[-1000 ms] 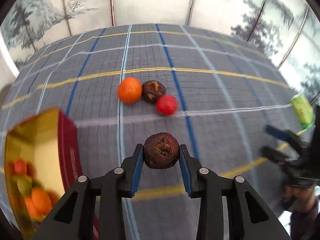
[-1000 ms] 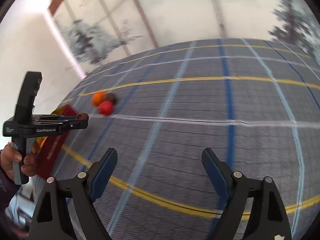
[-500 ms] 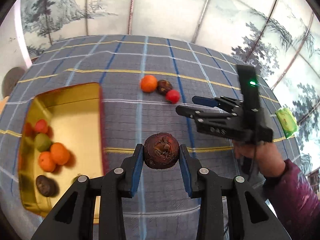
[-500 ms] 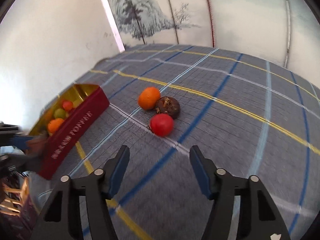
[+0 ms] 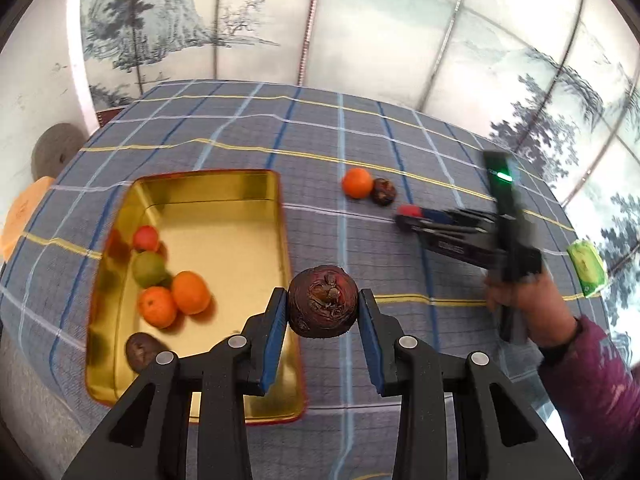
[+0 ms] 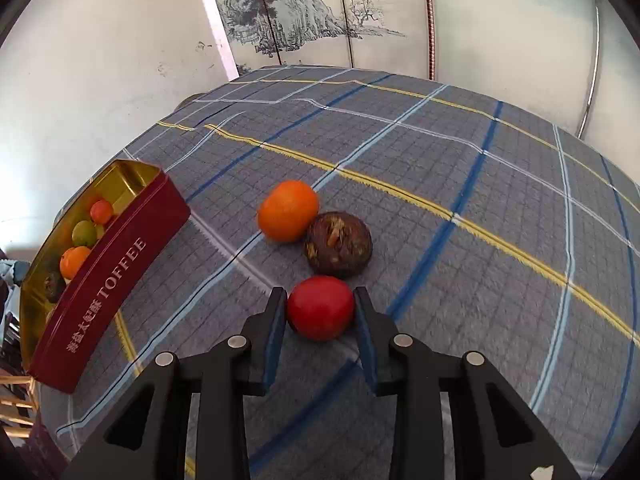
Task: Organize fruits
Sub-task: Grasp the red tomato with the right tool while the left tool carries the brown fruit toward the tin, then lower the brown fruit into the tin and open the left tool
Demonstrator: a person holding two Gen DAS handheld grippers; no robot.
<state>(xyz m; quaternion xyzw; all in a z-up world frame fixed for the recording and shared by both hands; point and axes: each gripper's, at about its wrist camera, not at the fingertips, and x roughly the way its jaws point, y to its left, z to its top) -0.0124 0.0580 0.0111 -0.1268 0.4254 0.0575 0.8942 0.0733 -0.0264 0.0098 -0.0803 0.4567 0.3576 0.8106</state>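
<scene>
1. Toffee tin (image 5: 208, 196) at 9 o'clock off your left gripper (image 5: 323, 312), long axis 12-to-6, open top up so fruit drops in
2. Left tongs clamp the dark brown fruit (image 5: 323, 306), held above the tin's right rim
3. Right gripper (image 6: 320, 314) pads bracket the red fruit (image 6: 320, 307) on the cloth; contact looks made, lift unconfirmed

Left gripper (image 5: 323, 316): matte black linkage frame, two fingers lined with blue pads (image 5: 276, 334), round silver screws at the pivots. Right gripper (image 6: 320, 320): identical build (its black handle carries a lit green indicator). The person's right hand (image 5: 520, 300) shows bare skin above a purple sleeve (image 5: 592, 384).
</scene>
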